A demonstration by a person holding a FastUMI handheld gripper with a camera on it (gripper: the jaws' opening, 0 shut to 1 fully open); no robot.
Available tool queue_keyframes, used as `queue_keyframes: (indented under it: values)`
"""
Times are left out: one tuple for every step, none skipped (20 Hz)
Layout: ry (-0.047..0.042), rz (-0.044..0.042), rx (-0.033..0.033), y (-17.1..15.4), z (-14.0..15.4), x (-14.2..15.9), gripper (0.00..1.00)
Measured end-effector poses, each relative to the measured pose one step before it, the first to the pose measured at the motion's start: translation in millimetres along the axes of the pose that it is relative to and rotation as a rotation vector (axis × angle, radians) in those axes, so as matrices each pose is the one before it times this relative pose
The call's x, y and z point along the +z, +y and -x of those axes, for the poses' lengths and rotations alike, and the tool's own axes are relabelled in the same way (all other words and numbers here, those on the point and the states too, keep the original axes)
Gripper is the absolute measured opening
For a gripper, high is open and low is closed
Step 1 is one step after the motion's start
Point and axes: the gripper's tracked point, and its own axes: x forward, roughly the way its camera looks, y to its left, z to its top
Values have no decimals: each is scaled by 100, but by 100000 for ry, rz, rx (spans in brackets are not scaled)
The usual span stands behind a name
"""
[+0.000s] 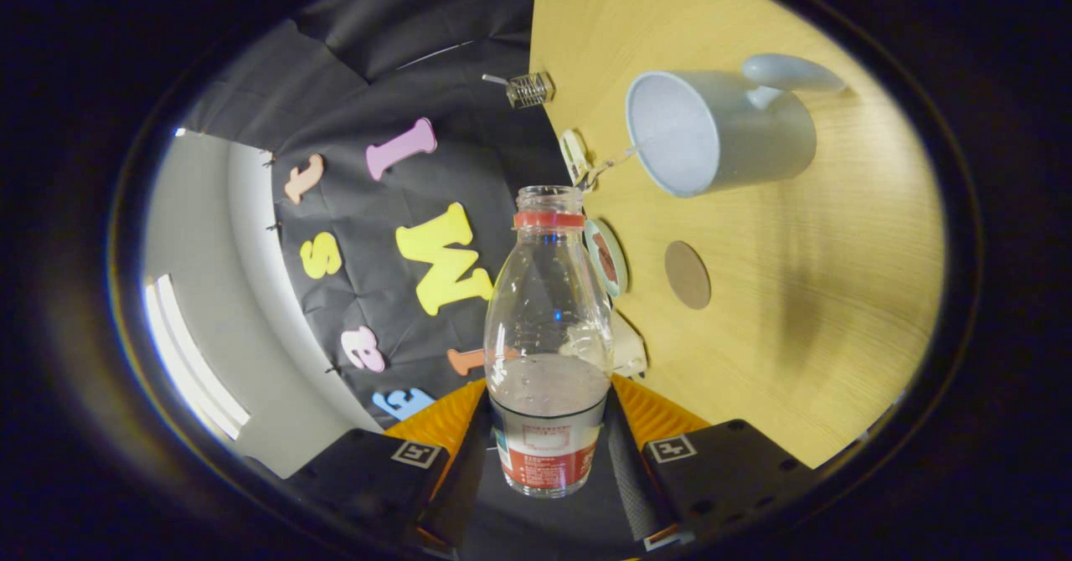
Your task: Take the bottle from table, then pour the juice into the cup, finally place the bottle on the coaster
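While the gripper point(548, 452) clamps the smooth, stiff bottle point(548, 352) low at its label, the grip looks secure though slippery, with its open neck tipped toward the cup point(720, 130) near the table's point(837, 293) far edge.

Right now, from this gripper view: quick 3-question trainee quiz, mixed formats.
1. True or false: the tool is shut on the bottle, a finger on each side of its lower body.
2. The bottle's mouth is: A) capped B) open, with a red ring below it C) corked.
3. Fill in: on the wooden table, the round brown coaster lies between the bottle and the grey ____.

Key
1. True.
2. B.
3. cup; its handle is on the side away from the bottle.
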Motion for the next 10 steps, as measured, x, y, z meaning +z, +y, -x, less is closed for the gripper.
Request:
queue_keyframes:
  values:
    - [-294,-513,194,142,-72,84,75]
    - [348,-137,-197,33,152,-120,75]
    - [-117,-410,97,81,-52,-73,74]
    - [314,-477,218,267,-48,-144,74]
    - [105,-262,208,245,102,-153,75]
    - [148,-424,203,229,-198,-142,75]
    - [42,-720,109,119,-108,30,75]
    - [359,-766,-84,238,-47,-109,75]
    - [137,-793,-52,74,-26,-40,75]
    - [22,-788,172,150,81,-126,74]
